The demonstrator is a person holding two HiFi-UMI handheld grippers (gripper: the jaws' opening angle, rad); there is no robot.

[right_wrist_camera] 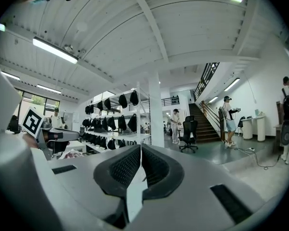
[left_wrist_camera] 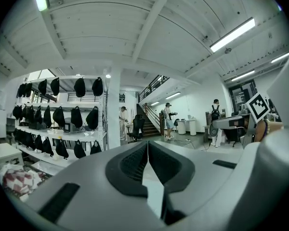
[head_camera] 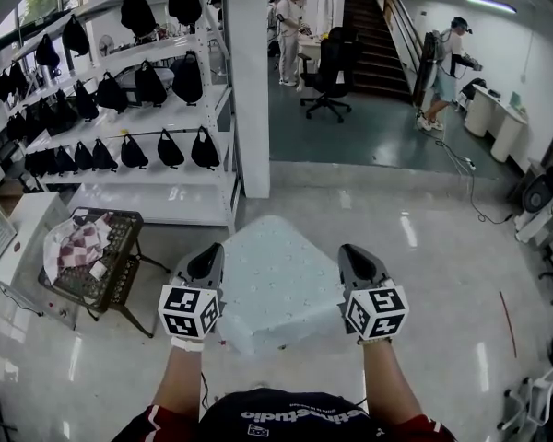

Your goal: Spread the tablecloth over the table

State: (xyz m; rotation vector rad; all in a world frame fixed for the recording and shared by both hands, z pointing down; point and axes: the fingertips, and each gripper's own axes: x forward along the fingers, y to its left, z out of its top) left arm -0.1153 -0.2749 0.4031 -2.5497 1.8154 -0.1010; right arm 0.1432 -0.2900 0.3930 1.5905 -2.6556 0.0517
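A pale blue tablecloth (head_camera: 278, 279) is stretched out level in front of me, above the glossy floor. My left gripper (head_camera: 207, 258) is shut on its left edge, my right gripper (head_camera: 358, 258) on its right edge; both point forward. In the left gripper view the jaws (left_wrist_camera: 147, 146) meet, with a pale strip of cloth (left_wrist_camera: 152, 189) pinched between the pads. The right gripper view shows the same: jaws (right_wrist_camera: 140, 150) together on a pale strip of tablecloth (right_wrist_camera: 134, 191). No table shows beneath the cloth.
White shelving hung with black bags (head_camera: 147, 86) stands at the left, a white pillar (head_camera: 249, 81) beside it. A wire cart holding a checked cloth (head_camera: 97, 256) sits left of me. Beyond are an office chair (head_camera: 330, 72), stairs and people (head_camera: 447, 58).
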